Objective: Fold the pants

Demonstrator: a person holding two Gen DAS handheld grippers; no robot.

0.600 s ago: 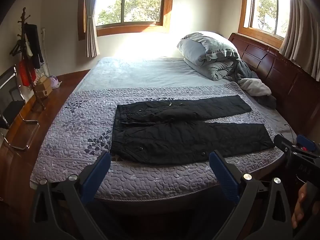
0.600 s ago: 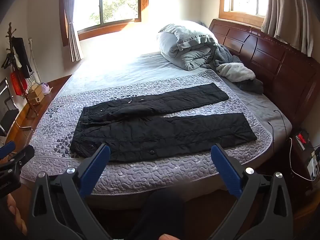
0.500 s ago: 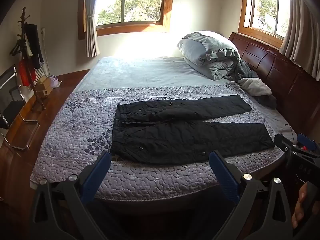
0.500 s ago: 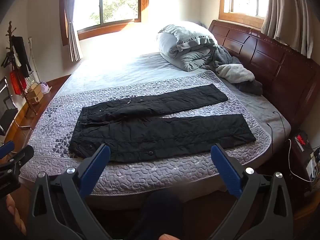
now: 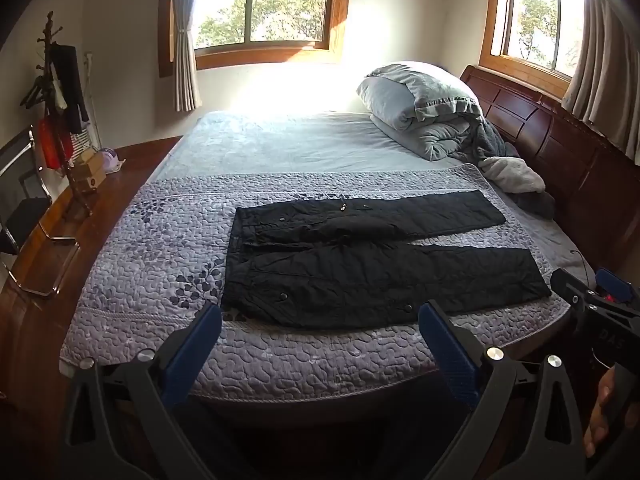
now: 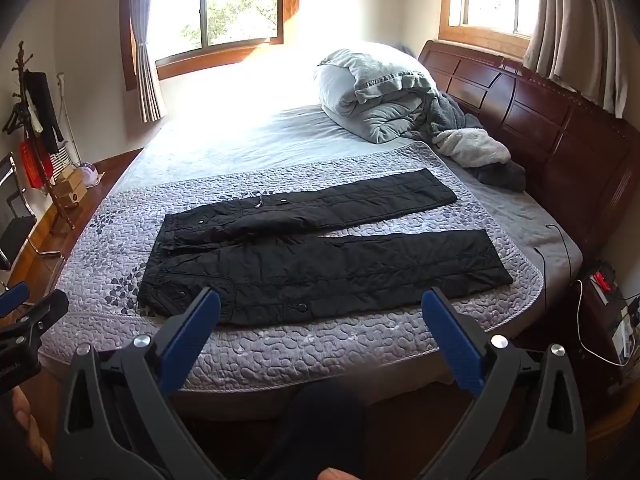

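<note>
Black quilted pants (image 5: 360, 264) (image 6: 312, 256) lie flat on the purple quilt (image 5: 160, 248) (image 6: 280, 344) of the bed, waist to the left and both legs spread apart to the right. My left gripper (image 5: 320, 332) hovers before the bed's near edge, short of the pants, open with nothing between its blue pads. My right gripper (image 6: 320, 320) hangs likewise in front of the near edge, open and empty. Each gripper shows at the edge of the other's view, the right gripper (image 5: 592, 304) at right and the left gripper (image 6: 24, 312) at left.
A rolled grey duvet (image 5: 424, 108) and a crumpled blanket (image 5: 512, 176) sit at the bed's far right by the dark wooden headboard (image 6: 560, 140). A coat rack (image 5: 60, 120) and chair (image 5: 24, 208) stand left. A nightstand (image 6: 604, 304) with cables is at the right.
Both views have shifted only slightly; the pants lie as before and both grippers stay wide open.
</note>
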